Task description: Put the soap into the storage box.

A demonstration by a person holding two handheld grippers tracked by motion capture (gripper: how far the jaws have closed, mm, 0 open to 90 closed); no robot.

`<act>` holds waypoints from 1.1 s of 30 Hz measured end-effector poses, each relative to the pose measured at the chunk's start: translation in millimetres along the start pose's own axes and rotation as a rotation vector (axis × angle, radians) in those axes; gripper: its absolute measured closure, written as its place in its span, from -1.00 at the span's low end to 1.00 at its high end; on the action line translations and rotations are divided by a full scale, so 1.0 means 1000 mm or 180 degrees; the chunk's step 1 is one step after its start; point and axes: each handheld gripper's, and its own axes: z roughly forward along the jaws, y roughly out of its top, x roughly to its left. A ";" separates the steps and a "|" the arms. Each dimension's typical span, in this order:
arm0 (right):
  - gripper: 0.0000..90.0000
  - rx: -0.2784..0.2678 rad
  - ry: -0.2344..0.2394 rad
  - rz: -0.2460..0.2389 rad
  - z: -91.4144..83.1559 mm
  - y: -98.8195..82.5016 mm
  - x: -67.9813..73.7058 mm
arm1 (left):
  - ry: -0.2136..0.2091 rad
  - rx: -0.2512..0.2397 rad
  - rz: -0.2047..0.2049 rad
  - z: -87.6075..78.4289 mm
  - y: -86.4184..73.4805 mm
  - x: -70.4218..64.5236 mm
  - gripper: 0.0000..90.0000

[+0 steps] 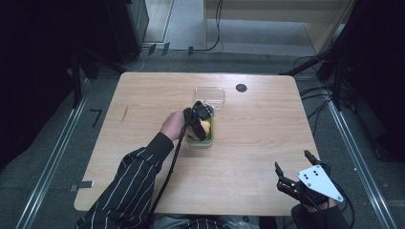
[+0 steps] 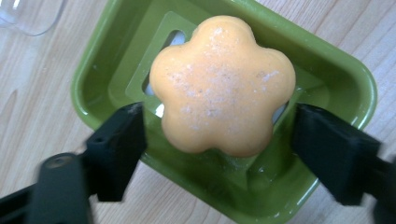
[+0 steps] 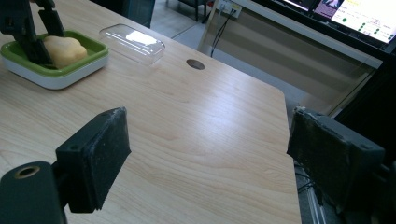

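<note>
The left gripper (image 2: pixel 217 140) is standing over the green dish (image 2: pixel 102 56) near the tabletop's centre, its jaws parted and flanking the orange flower-shaped soap (image 2: pixel 222 86) without pressing it. The clear lid (image 1: pixel 209 95) is lying just behind, toward the far edge. The right gripper (image 1: pixel 296 169) is idling wide open at the near right corner, its own view showing the dish's white base.

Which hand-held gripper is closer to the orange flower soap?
Left. The left hand-held gripper straddles the flower soap in the green dish, pads apart; the right hand-held gripper waits far off.
</note>
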 end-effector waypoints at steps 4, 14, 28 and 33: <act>-0.70 0.0000 0.0000 0.0006 0.000 0.000 0.000 | -0.0021 0.0029 -0.0061 -0.005 -0.003 0.003 -0.71; -0.70 -0.0006 -0.0011 0.0010 -0.001 0.000 -0.001 | 0.0000 0.0073 -0.0131 -0.019 -0.012 -0.001 -1.00; -0.70 -0.0013 -0.0010 0.0008 -0.001 0.000 -0.001 | 0.0005 0.0123 -0.0165 -0.031 -0.037 -0.015 -1.00; -0.70 -0.0015 -0.0009 0.0006 0.000 0.000 -0.001 | 0.0004 0.0115 -0.0140 -0.035 -0.046 -0.021 -1.00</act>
